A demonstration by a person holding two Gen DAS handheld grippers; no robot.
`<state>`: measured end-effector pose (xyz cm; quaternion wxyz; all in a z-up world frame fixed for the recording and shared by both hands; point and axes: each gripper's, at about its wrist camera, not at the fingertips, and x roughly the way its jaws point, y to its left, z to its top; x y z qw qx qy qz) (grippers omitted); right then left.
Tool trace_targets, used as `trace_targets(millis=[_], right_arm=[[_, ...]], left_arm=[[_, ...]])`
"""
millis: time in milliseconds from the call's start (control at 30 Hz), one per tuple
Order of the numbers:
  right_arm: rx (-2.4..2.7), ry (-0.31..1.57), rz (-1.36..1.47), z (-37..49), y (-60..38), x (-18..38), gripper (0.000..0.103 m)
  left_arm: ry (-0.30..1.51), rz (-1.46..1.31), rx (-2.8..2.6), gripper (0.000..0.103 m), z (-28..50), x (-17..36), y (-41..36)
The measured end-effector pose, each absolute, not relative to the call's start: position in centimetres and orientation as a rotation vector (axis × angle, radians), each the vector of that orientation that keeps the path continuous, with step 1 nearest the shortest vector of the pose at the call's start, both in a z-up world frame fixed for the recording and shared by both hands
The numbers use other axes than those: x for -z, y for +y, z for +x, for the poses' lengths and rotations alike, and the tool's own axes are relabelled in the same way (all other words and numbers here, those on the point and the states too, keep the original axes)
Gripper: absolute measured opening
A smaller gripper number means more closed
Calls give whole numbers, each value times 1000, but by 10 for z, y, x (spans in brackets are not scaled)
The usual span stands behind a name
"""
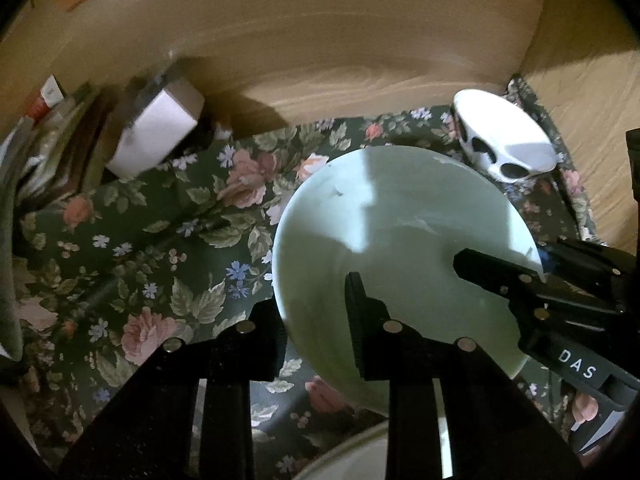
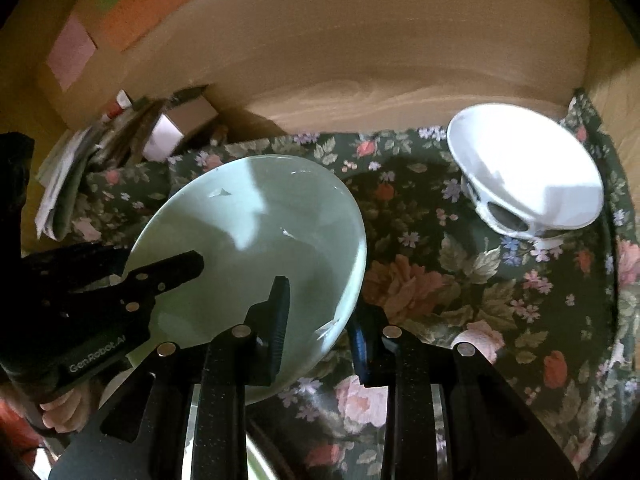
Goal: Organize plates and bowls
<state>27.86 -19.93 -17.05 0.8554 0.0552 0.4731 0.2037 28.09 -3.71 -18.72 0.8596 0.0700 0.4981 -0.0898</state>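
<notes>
Between my two grippers hangs the pale green plate [image 1: 400, 240], tilted and lifted off the floral cloth [image 1: 132, 248], with its left rim pinched in my left gripper [image 1: 320, 320] and its right rim pinched in my right gripper [image 2: 320, 328]; on each, one finger lies over the plate's face and the other sits under or outside the edge, the jaws drawn nearly together on the thin rim. My worry is the glaze: the plate looks slick and each hold is only a narrow bite at the edge, so if my hands drift apart or roll unevenly, I judge the rim could slide free on one side and the plate swing or drop. Another pale rim [image 1: 352, 452] shows at the near edge below it, and a fall there could chip both. Far to the right, well apart, a white bowl with dark spots [image 2: 524, 176] sits on the cloth, tipped so its inside faces me. Soft folds in the cloth could make anything set down rock. Beyond lies tan wood-grain panelling [image 2: 360, 60], and at far left a small white box [image 1: 156, 132] beside a heap of papers [image 2: 60, 176]; the light is dim and patchy
</notes>
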Motion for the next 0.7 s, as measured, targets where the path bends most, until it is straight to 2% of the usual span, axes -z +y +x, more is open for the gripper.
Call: trace_targets(millis=[700], right_arm=[[-461, 827, 78, 207, -178, 106, 25]], left_arm=[[887, 112, 162, 26, 213, 123, -18]])
